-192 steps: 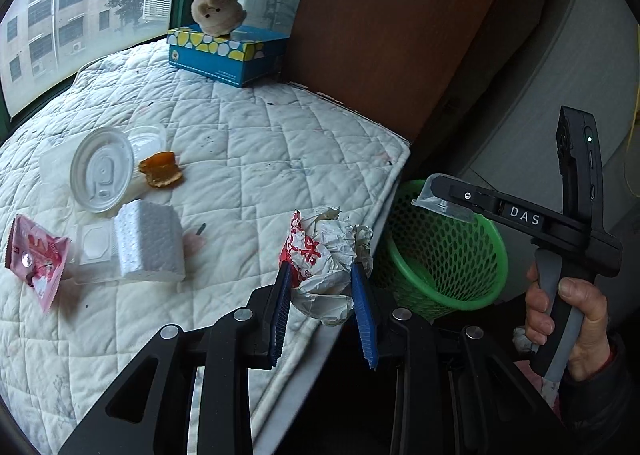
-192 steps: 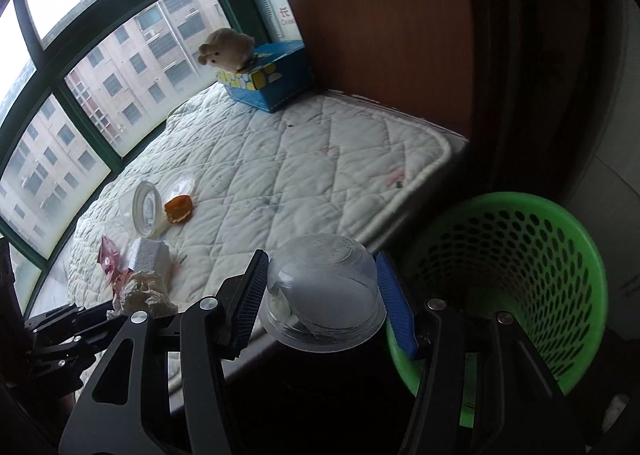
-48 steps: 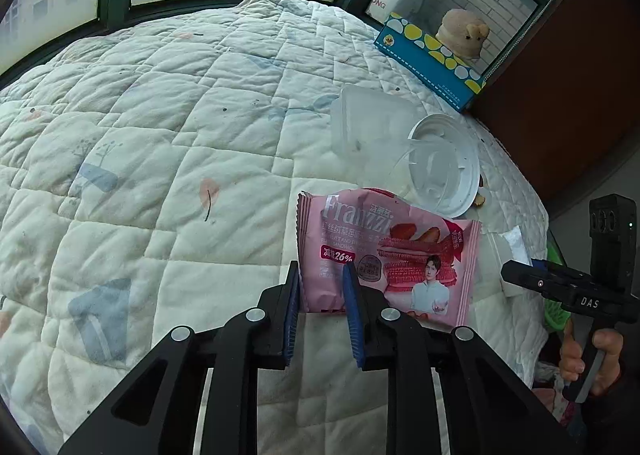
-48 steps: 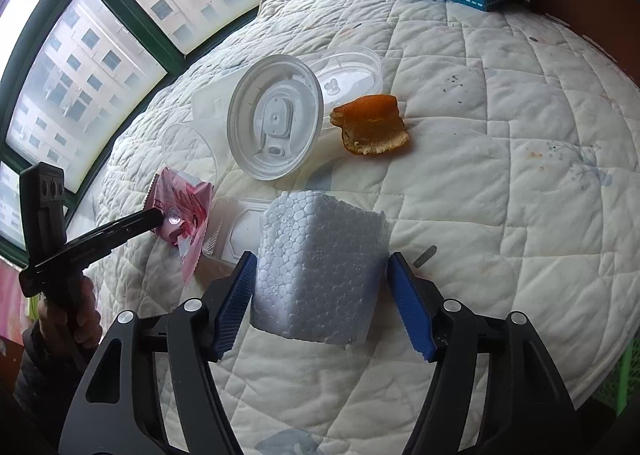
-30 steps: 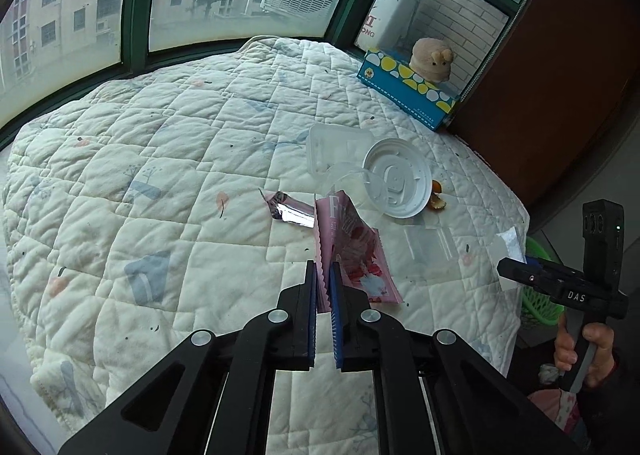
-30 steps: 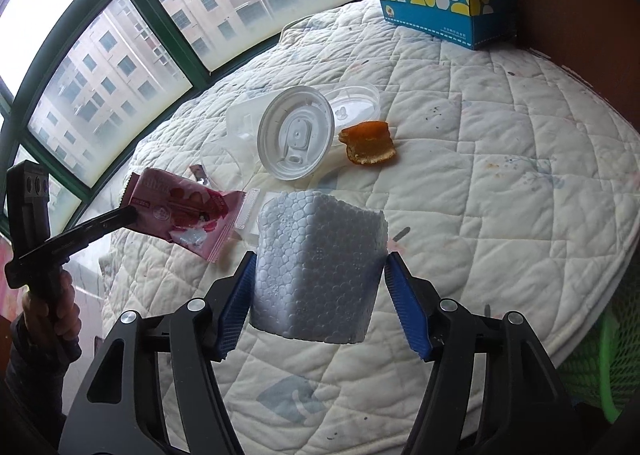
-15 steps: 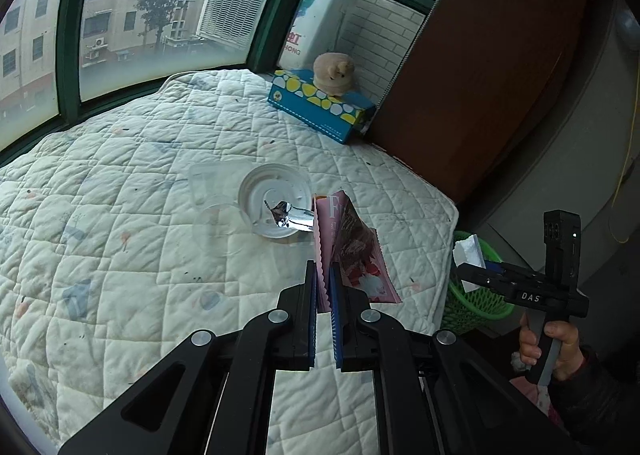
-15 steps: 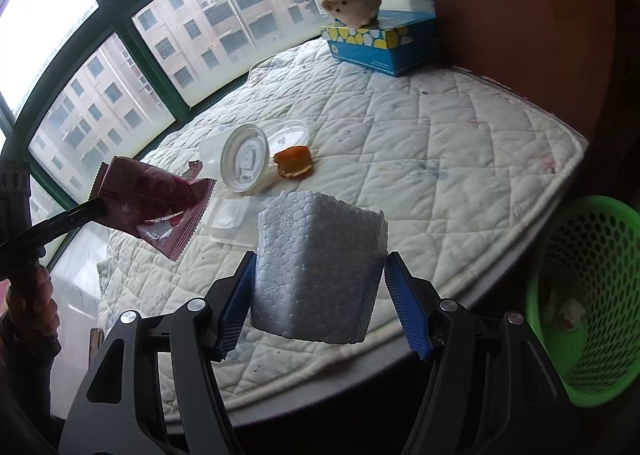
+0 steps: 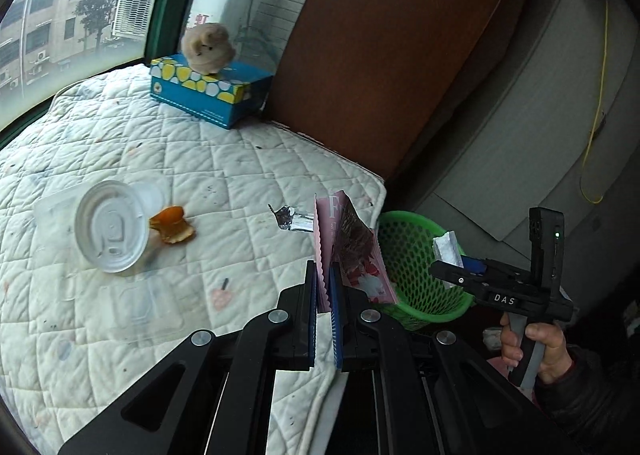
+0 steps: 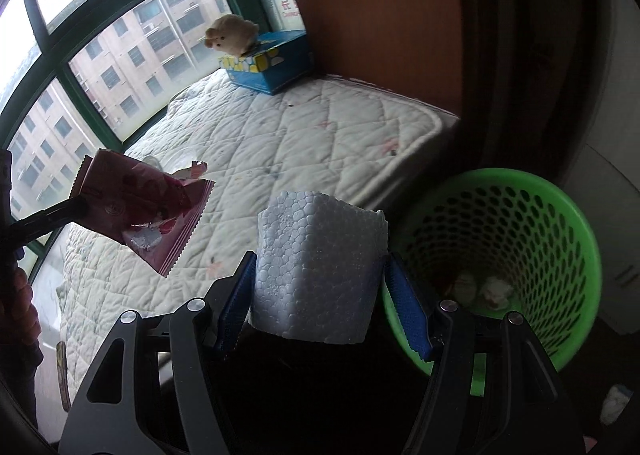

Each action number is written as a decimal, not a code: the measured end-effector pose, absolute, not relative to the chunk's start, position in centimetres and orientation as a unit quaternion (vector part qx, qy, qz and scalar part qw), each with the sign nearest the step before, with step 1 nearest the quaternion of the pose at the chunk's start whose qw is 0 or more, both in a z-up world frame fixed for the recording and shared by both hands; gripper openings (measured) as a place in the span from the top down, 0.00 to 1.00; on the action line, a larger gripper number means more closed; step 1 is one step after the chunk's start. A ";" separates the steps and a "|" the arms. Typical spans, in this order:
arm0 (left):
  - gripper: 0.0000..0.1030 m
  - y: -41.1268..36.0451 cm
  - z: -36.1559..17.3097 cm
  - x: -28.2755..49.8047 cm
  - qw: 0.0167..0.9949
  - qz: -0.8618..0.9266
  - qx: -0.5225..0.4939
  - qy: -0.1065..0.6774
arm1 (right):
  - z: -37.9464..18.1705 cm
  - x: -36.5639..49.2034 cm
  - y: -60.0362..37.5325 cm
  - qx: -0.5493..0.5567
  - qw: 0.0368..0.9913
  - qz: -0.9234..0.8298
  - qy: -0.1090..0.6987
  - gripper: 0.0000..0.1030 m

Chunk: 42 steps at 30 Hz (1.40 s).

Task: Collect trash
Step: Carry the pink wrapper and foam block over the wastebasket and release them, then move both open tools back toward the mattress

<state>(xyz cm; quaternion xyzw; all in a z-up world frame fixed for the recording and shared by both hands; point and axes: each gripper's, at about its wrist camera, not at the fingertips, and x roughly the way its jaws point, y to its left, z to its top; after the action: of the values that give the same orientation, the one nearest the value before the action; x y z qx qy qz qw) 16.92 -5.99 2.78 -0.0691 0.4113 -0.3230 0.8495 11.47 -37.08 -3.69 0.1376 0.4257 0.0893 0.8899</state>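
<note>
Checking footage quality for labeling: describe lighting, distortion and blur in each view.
Left wrist: daylight from the windows, strong fisheye bending, dark right side; pink wrapper in the left gripper sharp. Right wrist: overexposed sky, foam block in the right gripper sharp, green basket clear, lower corners dark.

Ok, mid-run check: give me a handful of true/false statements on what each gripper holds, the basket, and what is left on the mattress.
1. The left gripper is shut on the pink snack wrapper. True.
2. The right gripper holds a clear plastic cup. False: it is shut on a white styrofoam block.
3. The green basket is empty. False: a few crumpled pieces lie at its bottom.
4. An orange peel lies on the quilted mattress beside a white plastic lid. True.
5. The plush toy sits inside the basket. False: it sits on the blue tissue box.
</note>
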 end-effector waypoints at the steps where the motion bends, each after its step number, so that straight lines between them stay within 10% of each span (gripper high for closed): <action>1: 0.94 -7.0 2.7 17.1 0.847 -0.328 -0.065 0.413 | -3.9 11.3 -38.0 0.139 0.890 0.081 0.427 0.37; 30: 0.92 -29.6 -4.9 17.7 0.771 -0.402 0.011 0.494 | -7.1 7.6 -52.0 0.204 0.881 -0.025 0.426 0.30; 35: 0.60 -30.5 -5.7 17.1 0.768 -0.402 0.009 0.499 | -6.5 6.9 -52.2 0.205 0.883 -0.024 0.421 0.30; 42: 0.53 -28.8 -4.6 15.6 0.786 -0.385 0.022 0.484 | -5.8 6.7 -51.4 0.207 0.886 -0.009 0.415 0.30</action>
<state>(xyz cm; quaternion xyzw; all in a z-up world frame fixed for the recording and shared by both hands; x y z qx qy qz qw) 15.59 -28.80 -4.55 0.0217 0.4836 -0.3847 0.7859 6.65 -51.36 -5.81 0.2066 0.4146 -0.0088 0.8862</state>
